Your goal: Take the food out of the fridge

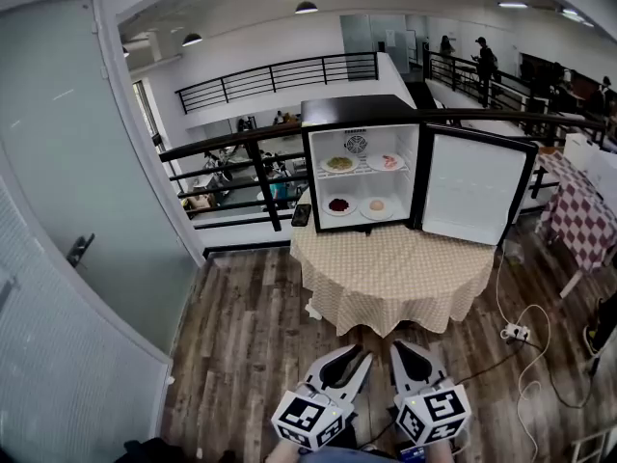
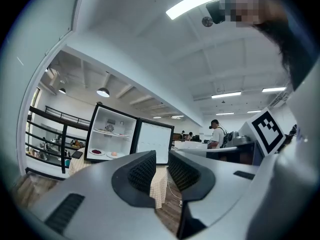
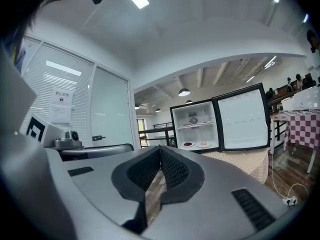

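Note:
A small black fridge [image 1: 362, 114] stands on a round table [image 1: 395, 278], its door [image 1: 474, 189] swung open to the right. Its upper shelf holds a plate of yellow-green food [image 1: 338, 163] and a plate of pink food [image 1: 388, 161]. Below them sit a plate of dark red food [image 1: 338, 204] and a plate with a pale bun [image 1: 376, 204]. My left gripper [image 1: 359, 357] [image 2: 161, 156] stands a little open and empty. My right gripper [image 1: 398, 347] [image 3: 160, 149] is shut on nothing. Both are held level at the bottom of the head view, well short of the table.
A glass door [image 1: 58, 210] fills the left side. A black railing [image 1: 222, 177] runs behind the table. A power strip with a white cable [image 1: 516, 333] lies on the wood floor at right, beside a red-checked table [image 1: 583, 220]. A dark flat object [image 1: 301, 215] rests at the table's left edge.

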Available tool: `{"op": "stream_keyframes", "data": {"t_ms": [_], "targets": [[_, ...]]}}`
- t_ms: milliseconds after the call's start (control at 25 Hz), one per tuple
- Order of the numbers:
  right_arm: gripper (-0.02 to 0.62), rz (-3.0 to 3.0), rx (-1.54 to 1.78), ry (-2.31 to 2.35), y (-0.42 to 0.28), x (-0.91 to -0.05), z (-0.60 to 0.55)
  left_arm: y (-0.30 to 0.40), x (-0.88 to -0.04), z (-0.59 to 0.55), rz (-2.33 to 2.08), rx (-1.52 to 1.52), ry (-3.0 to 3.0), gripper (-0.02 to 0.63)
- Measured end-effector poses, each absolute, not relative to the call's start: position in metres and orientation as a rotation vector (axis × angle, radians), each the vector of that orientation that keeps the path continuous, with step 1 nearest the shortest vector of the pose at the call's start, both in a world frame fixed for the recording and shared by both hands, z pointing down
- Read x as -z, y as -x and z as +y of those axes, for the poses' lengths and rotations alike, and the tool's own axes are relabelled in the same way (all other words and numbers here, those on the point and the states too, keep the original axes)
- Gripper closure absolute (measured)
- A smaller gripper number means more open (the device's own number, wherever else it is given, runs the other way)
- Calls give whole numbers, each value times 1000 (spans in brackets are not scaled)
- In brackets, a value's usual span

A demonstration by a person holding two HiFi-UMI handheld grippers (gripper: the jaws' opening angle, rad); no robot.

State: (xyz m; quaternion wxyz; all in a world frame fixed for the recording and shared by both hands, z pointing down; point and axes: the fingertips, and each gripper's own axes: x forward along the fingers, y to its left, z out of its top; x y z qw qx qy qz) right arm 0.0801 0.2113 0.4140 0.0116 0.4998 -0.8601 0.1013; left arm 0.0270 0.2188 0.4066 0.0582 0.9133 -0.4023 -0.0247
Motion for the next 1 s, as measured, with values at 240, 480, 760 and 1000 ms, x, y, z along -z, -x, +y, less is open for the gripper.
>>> {"op": "stream_keyframes", "data": {"t_ms": [240, 480, 760, 1000], "targets": [[579, -2679, -311, -1537, -77, -419, 192, -28, -411, 204, -1196, 77, -2768, 520], [578, -2679, -332, -1509, -68, -425, 159, -23, -421, 170, -1209, 39, -2762, 520], [578, -2632, -359, -1547, -73, -432, 98, -18, -422, 105, -1187, 51, -2749, 520], [578, -2605, -401, -1538, -64, -436, 34, -6, -419, 38, -1180, 52, -2735, 520]]}}
